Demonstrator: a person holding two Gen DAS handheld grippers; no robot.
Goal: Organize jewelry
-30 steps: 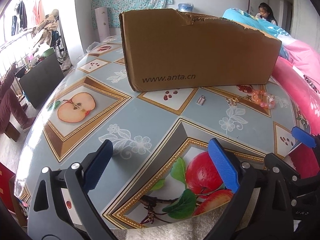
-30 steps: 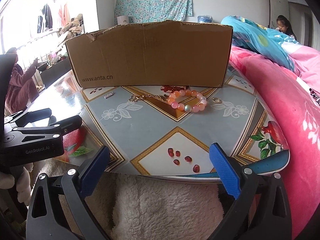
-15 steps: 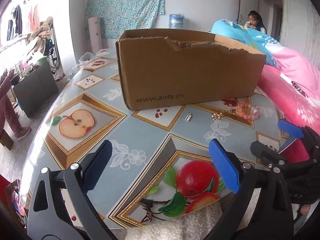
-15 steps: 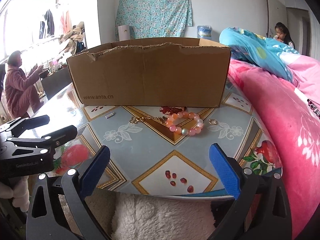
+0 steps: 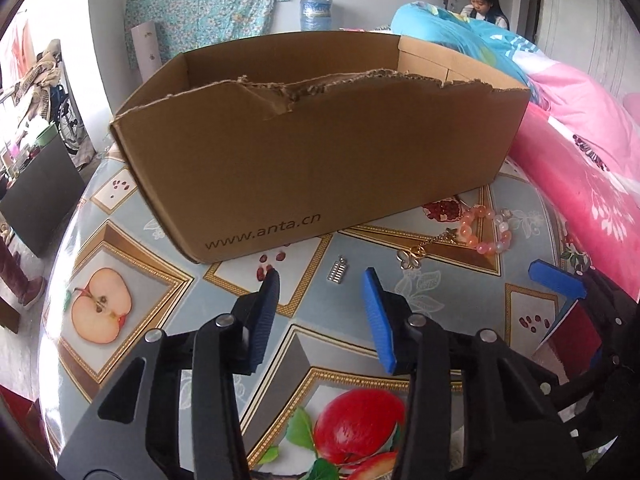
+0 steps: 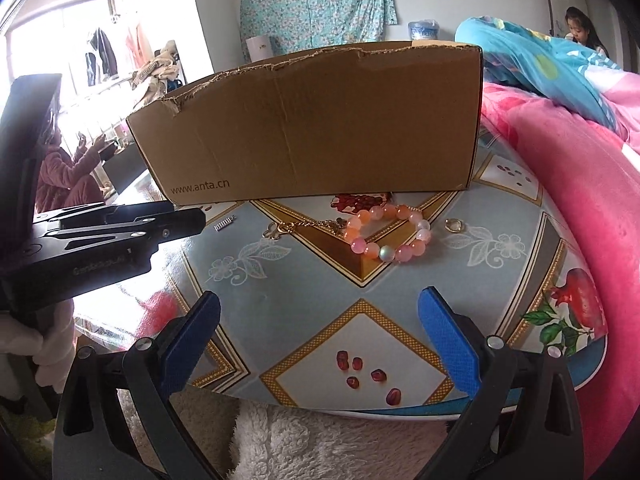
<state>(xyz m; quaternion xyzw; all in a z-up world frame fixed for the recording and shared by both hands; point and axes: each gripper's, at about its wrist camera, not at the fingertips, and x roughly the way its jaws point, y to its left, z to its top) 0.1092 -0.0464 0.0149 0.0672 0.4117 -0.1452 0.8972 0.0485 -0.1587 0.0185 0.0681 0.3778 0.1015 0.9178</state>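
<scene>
An open cardboard box stands on the fruit-patterned table; it also shows in the right wrist view. In front of it lie a small silver clip, a gold chain with butterfly charm, a pink bead bracelet and a gold ring. The bracelet, chain and clip show in the right wrist view. My left gripper is partly open and empty, just short of the clip. My right gripper is wide open and empty at the table's near edge.
A pink quilt borders the table's right side. A white fluffy cover lies below the table's near edge. A person sits at the far left, and another at the far right.
My left gripper has moved forward toward the silver clip, and its jaws have narrowed. My right gripper has moved a little closer to the table and stays wide open.
</scene>
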